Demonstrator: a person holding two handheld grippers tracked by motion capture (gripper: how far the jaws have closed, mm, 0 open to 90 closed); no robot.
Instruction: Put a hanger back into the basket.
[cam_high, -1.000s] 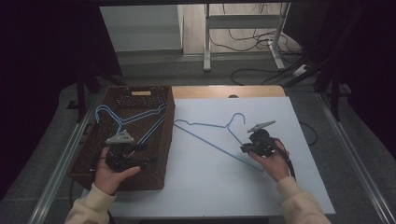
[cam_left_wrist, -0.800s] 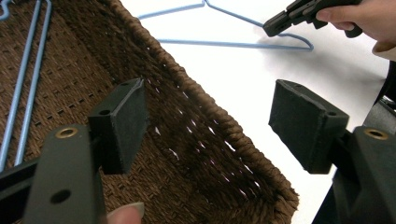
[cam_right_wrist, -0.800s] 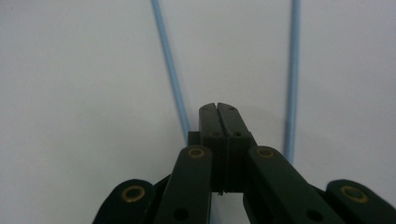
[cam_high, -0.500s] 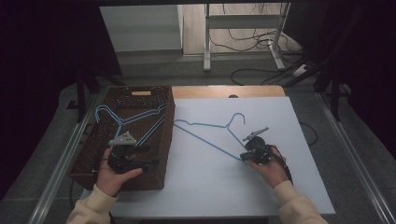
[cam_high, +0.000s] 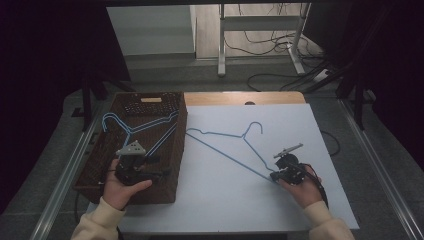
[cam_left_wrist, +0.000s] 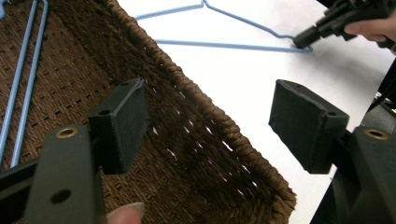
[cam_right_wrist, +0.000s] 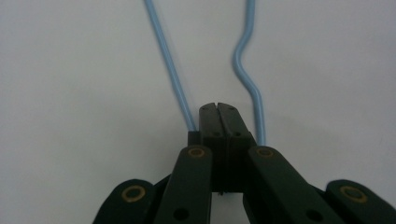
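Left gripper (cam_high: 159, 167) hovers wide open over the wicker basket (cam_high: 150, 102), while the right gripper (cam_high: 274, 176) has clamped the near corner of the blue hanger (cam_high: 227, 156), whose long bar runs leftward toward that basket.

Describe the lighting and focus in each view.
High view: dark surroundings, the white table bright. Left gripper view: the near tool is sharp, white glare beyond the basket. Right gripper view: soft, dim, the shut tool on the hanger.
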